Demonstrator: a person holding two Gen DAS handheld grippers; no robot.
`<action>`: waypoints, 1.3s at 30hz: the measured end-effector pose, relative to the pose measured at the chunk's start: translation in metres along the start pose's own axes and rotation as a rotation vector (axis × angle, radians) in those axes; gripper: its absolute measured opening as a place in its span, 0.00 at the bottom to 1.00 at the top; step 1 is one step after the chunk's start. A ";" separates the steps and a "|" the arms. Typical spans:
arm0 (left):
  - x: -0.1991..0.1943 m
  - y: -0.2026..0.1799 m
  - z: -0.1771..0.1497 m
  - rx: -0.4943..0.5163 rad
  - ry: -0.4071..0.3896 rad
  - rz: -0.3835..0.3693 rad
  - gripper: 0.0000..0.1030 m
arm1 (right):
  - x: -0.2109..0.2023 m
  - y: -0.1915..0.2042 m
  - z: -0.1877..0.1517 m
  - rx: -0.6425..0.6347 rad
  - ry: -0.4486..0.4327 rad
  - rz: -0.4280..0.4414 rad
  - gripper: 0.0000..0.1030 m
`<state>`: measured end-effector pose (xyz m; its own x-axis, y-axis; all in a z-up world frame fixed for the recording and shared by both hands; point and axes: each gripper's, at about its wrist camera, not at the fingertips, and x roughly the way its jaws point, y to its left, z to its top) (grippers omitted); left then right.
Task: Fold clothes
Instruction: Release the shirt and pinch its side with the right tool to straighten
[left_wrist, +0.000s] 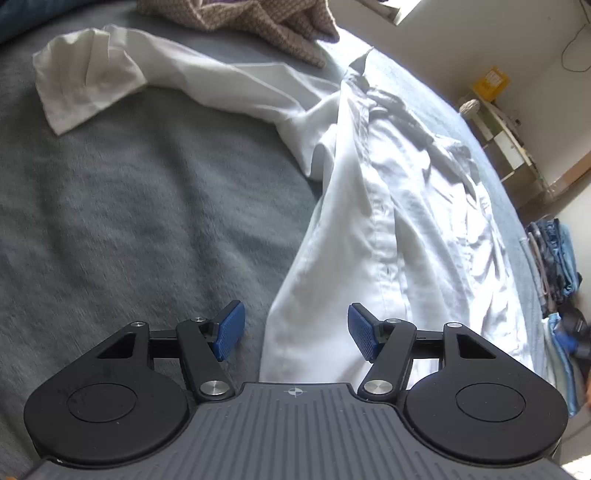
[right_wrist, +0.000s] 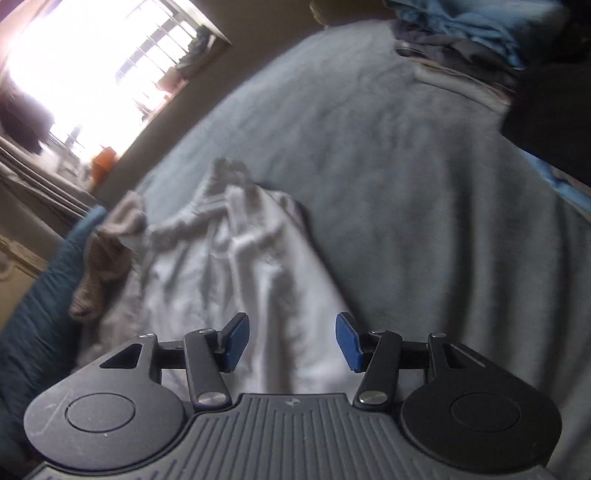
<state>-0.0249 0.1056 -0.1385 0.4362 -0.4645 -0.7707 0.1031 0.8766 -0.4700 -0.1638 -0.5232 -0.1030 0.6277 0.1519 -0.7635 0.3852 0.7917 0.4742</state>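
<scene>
A white button-up shirt (left_wrist: 399, 206) lies spread on the grey blanket (left_wrist: 140, 206), its body running up the right half of the left wrist view. One sleeve (left_wrist: 155, 77) stretches to the upper left, ending in a folded cuff. My left gripper (left_wrist: 295, 330) hovers open over the shirt's lower hem, with nothing between its blue pads. In the blurred right wrist view the same white shirt (right_wrist: 229, 266) lies crumpled ahead. My right gripper (right_wrist: 291, 341) stands open just above the shirt's near edge, holding nothing.
A brown knitted garment (left_wrist: 251, 22) lies past the shirt's sleeve and shows as a knitted garment (right_wrist: 107, 254) at the shirt's left. Stacked blue clothes (left_wrist: 554, 254) sit at the bed's right edge. A pale shelf unit (left_wrist: 506, 136) stands by the wall. A bright window (right_wrist: 96, 66) is behind.
</scene>
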 end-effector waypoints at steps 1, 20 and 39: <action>0.001 -0.002 -0.002 -0.001 0.002 0.005 0.60 | 0.003 -0.003 -0.011 -0.009 0.015 -0.017 0.59; 0.003 -0.028 -0.030 0.021 0.015 0.083 0.60 | 0.036 -0.011 -0.087 -0.009 0.008 -0.070 0.66; 0.011 -0.027 -0.035 -0.001 0.049 0.043 0.60 | 0.025 0.006 -0.085 -0.403 0.108 -0.435 0.06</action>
<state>-0.0544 0.0724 -0.1494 0.3957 -0.4323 -0.8103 0.0841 0.8956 -0.4368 -0.2033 -0.4638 -0.1566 0.3897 -0.1932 -0.9005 0.2912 0.9534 -0.0785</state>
